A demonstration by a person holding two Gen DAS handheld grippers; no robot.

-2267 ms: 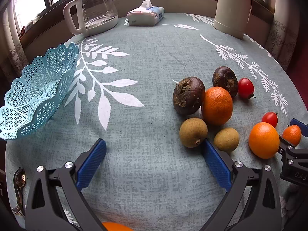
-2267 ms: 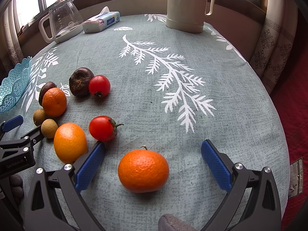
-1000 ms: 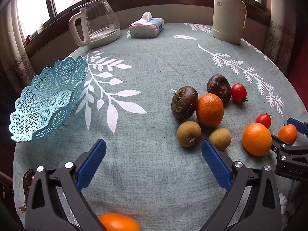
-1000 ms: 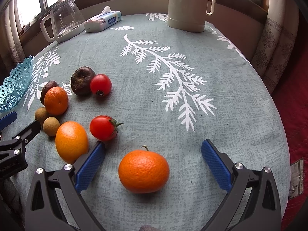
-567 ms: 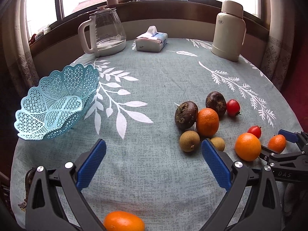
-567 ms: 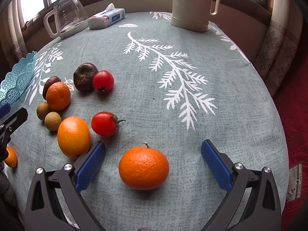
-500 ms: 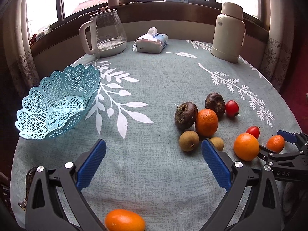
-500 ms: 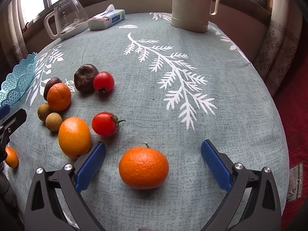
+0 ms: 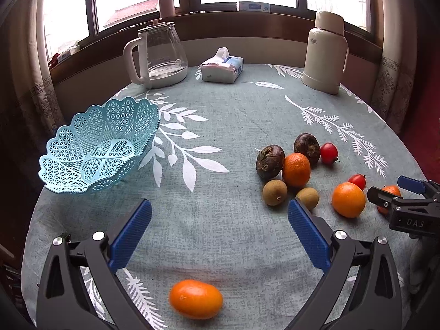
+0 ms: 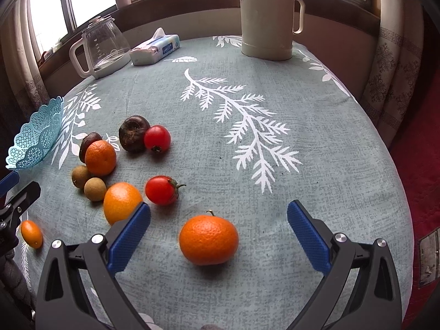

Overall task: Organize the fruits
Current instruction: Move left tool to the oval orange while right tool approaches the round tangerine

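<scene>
Fruits lie loose on the grey-green leaf-print cloth. An empty light-blue lattice basket [image 9: 99,148] stands at the left. In a cluster sit two dark brown fruits [image 9: 270,161], a mandarin [image 9: 296,169], two small brown fruits [image 9: 275,192], two red tomatoes [image 9: 329,152] and an orange [image 9: 348,199]. A small oval orange fruit [image 9: 195,298] lies under my left gripper [image 9: 218,229], which is open and empty. My right gripper [image 10: 218,232] is open too, hovering with a stemmed mandarin [image 10: 208,239] between its fingers, untouched. The orange [image 10: 121,202] sits by its left finger.
At the table's far side stand a glass kettle [image 9: 158,55], a tissue pack [image 9: 222,68] and a cream thermos jug [image 9: 325,53]. The round table edge drops off at the right toward a red floor. Curtains hang on both sides.
My left gripper has pulled back and risen, so the basket and the small oval fruit show more fully. The right gripper has drawn back slightly; no fruit moved.
</scene>
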